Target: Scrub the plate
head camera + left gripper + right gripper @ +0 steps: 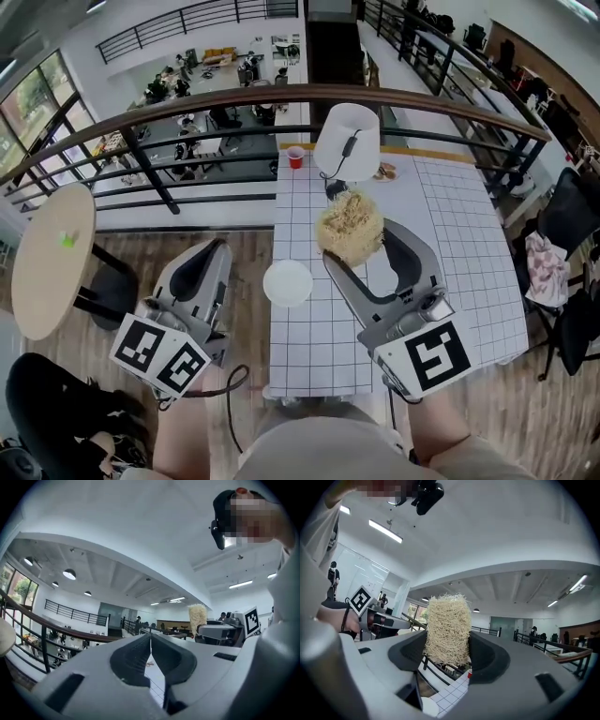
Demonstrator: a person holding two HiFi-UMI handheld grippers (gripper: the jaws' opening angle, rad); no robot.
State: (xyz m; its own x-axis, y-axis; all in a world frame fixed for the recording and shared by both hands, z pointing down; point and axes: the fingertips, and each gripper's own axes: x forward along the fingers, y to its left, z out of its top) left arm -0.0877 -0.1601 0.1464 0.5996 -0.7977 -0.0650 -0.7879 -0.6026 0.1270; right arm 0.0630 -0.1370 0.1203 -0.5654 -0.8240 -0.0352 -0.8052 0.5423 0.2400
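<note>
While a loofah scrubber (350,225) is pinched by the right gripper (446,644), the left gripper (150,644) is pressed together empty; the plate (287,282) is set near the table's (450,225) left edge.

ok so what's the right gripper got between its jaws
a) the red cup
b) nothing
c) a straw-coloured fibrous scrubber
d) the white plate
c: in the right gripper view the right gripper is clamped on the straw-coloured scrubber, while the head view shows the plate lying free on the table.
</note>
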